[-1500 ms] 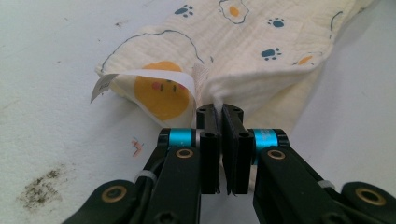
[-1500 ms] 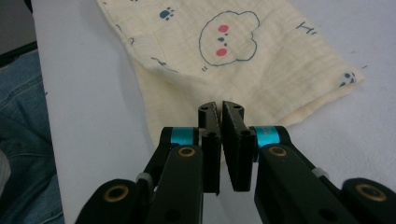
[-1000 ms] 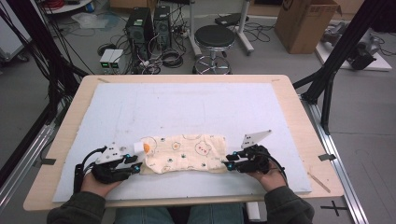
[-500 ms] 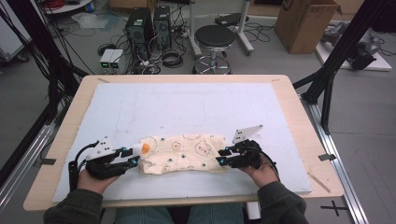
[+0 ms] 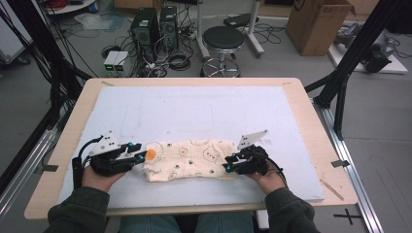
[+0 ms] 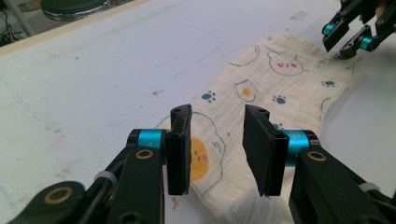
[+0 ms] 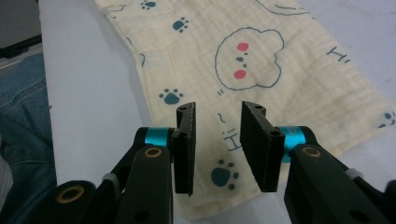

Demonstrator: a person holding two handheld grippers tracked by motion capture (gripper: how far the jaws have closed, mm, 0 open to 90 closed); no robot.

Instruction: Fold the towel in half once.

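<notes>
Your left gripper [image 6: 217, 149] and right gripper [image 7: 217, 147] hover half-open, seemingly empty, over opposite ends of the cloth [image 5: 187, 159], probably to fold it.

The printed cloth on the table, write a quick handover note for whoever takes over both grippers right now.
Left gripper: jaws open, poised over the left end of the cloth, nothing pinched.
Right gripper: jaws open over the cloth's right end, nothing pinched.
Cloth: lies as a long folded strip near the front edge of the white mat, between the two grippers.
Done: the cloth looks folded into a strip lengthwise.
Left: probably grip an end and fold the strip shorter; neither end is gripped yet.
</notes>
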